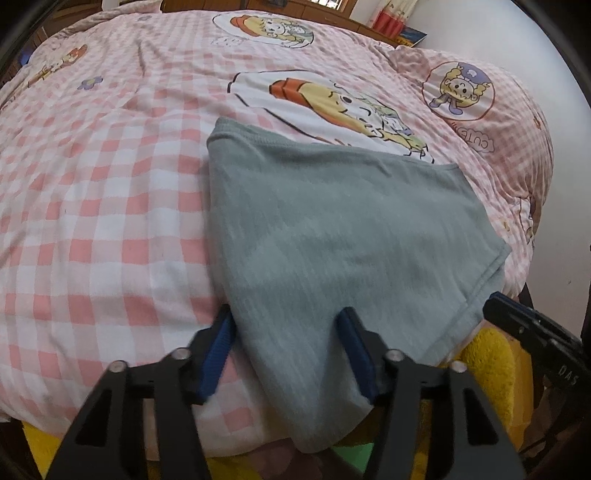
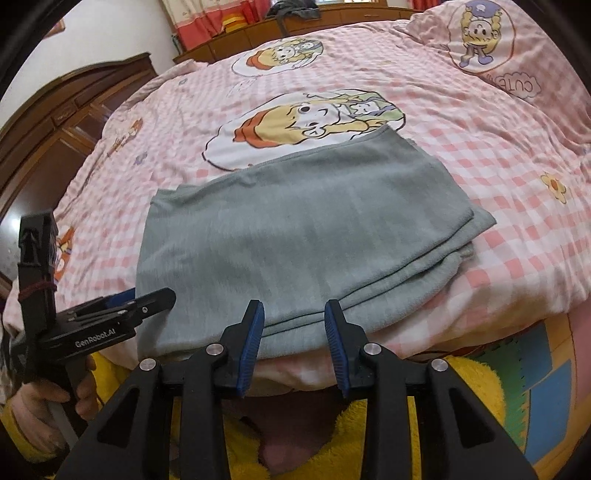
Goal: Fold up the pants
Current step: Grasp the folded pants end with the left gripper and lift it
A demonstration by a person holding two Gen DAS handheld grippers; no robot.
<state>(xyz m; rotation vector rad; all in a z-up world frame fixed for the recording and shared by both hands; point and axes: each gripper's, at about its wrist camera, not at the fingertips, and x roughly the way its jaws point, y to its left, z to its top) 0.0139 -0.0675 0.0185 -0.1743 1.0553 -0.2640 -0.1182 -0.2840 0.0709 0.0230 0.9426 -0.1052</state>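
Grey-green pants (image 1: 332, 236) lie folded in a flat stack on the pink checked bed cover (image 1: 92, 206). My left gripper (image 1: 286, 321) is open, its blue-padded fingers (image 1: 218, 350) straddling the near corner of the pants. In the right wrist view the pants (image 2: 295, 236) show layered edges on their right side. My right gripper (image 2: 294, 314) is open at the near edge of the pants, holding nothing. The left gripper also shows in the right wrist view (image 2: 118, 317), at the pants' near left corner.
The bed cover (image 2: 480, 147) has cartoon prints. A yellow fluffy blanket (image 2: 476, 406) hangs at the bed's near edge. Wooden cabinets (image 2: 74, 118) stand far left, a wooden headboard (image 2: 332, 18) and curtains (image 2: 210, 22) behind. The right gripper's body (image 1: 535, 332) is at the left view's lower right.
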